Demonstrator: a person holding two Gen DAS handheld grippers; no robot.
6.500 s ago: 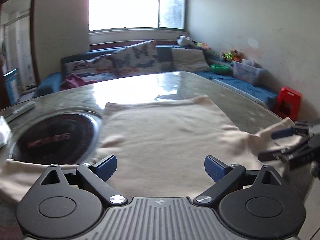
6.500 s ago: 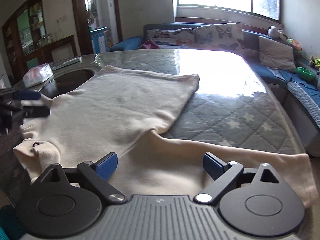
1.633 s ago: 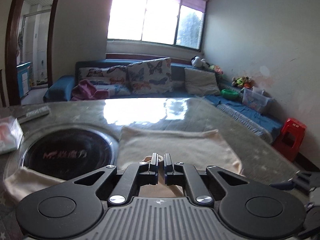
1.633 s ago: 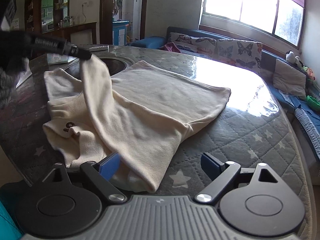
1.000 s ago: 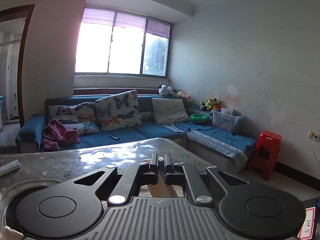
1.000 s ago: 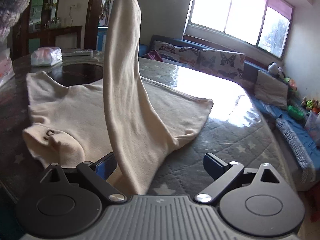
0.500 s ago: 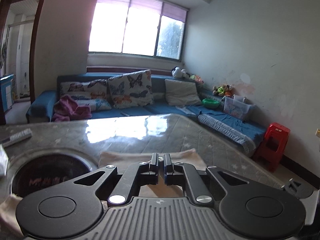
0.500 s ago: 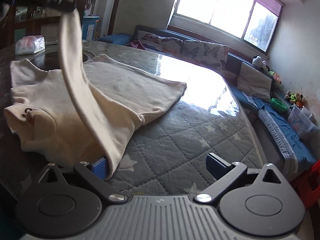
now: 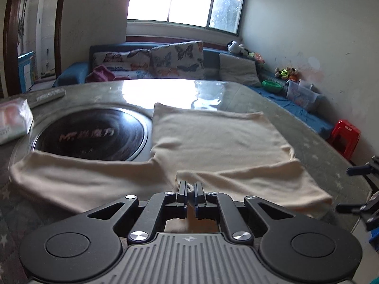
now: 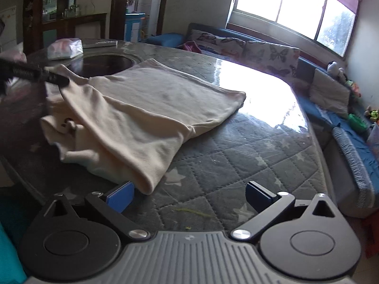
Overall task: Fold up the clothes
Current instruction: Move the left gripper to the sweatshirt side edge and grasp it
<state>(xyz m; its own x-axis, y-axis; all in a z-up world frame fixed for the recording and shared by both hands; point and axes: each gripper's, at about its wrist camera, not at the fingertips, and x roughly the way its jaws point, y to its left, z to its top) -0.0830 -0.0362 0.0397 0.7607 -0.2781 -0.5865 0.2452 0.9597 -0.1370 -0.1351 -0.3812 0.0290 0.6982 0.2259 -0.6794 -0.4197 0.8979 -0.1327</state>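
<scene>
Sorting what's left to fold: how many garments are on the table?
1: a cream top spread on the table, its sleeve pinched by the left gripper. None hidden, as far as visible.

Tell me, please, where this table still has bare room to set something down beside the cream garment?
The widest free patch is the quilted cover between the garment and the sofa-side edge, reaching to the window glare. It is crowded around the dark round inset, where a sleeve, the tissue pack and the remote lie.
</scene>
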